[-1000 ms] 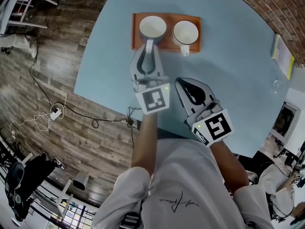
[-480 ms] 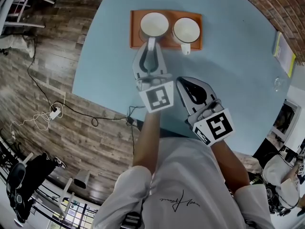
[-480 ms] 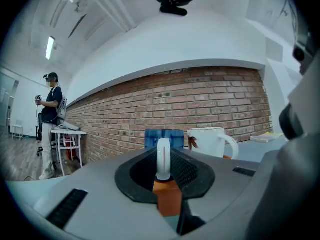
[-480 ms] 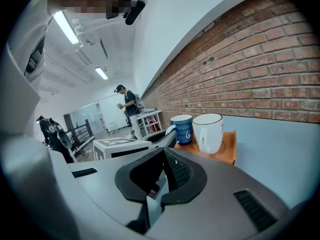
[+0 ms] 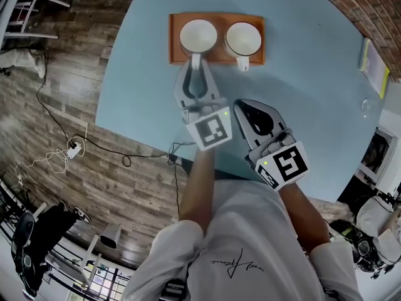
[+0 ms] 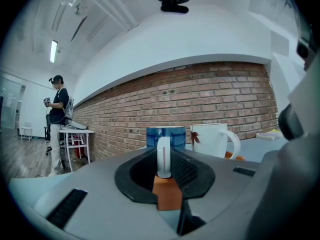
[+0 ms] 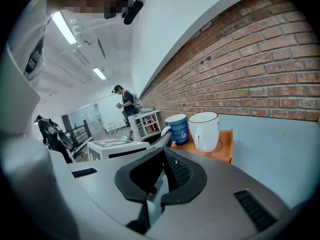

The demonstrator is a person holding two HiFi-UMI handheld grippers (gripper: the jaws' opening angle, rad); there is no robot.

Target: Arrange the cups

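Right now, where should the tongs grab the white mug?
By its handle, coming from the person's side. The white mug stands upright on the orange tray and its handle sticks out toward the person, at the tray's near edge. The right tongs are shut and would need opening first.

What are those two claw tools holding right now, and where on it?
The left gripper is clamped on the blue cup by its handle; the cup stands on the orange tray. The right gripper is shut and empty.
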